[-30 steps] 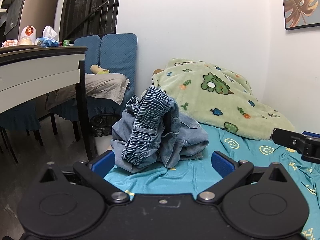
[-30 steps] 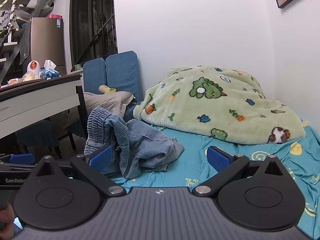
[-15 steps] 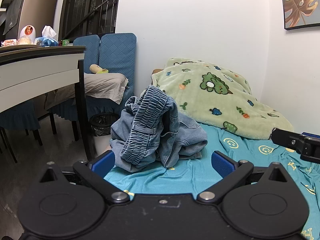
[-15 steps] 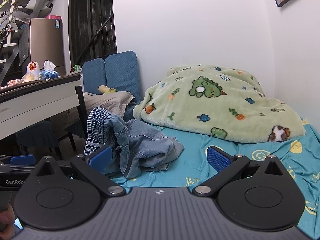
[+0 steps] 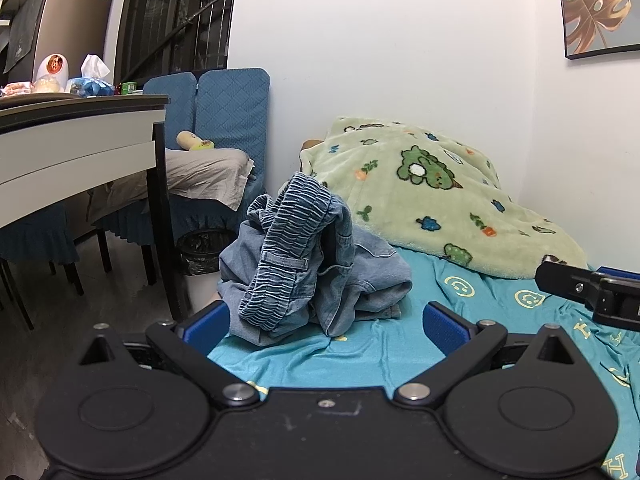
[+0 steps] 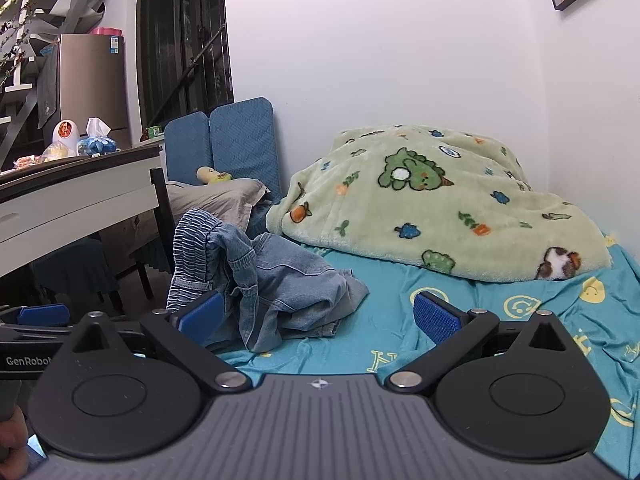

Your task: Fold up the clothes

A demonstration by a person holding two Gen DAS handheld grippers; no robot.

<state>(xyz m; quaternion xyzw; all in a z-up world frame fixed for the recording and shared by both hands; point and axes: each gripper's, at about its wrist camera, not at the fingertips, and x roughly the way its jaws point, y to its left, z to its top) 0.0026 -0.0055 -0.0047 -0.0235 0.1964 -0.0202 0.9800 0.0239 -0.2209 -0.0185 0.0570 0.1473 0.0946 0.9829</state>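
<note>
The left gripper (image 5: 326, 326) has its two blue pads spread wide apart, with nothing between them. The right gripper (image 6: 316, 318) is spread wide too and holds nothing. Both hang low over the near part of the bed, side by side.

The biggest thing is the bed sheet (image 5: 360, 356), bright blue-green with yellow smiley faces. A puffy green blanket (image 6: 432, 208) with dinosaurs is piled at the far end, against the white wall (image 5: 392, 48).

The jeans (image 5: 312, 264) sit in a crumpled heap on the sheet, near the bed's left edge. The stretchy waistband (image 5: 294, 248) stands up on top of the heap. In the left wrist view the heap is straight ahead, just past the pads and a little toward the left pad. In the right wrist view the jeans (image 6: 272, 280) are off to the left, right behind the left pad. I cannot tell if that pad touches them.

To the right of the jeans the sheet is bare up to the blanket. To the left the bed ends and drops to the floor. There stands a dark table (image 5: 80, 136), with a small bin (image 5: 200, 250) beside its leg, close to the bed.
</note>
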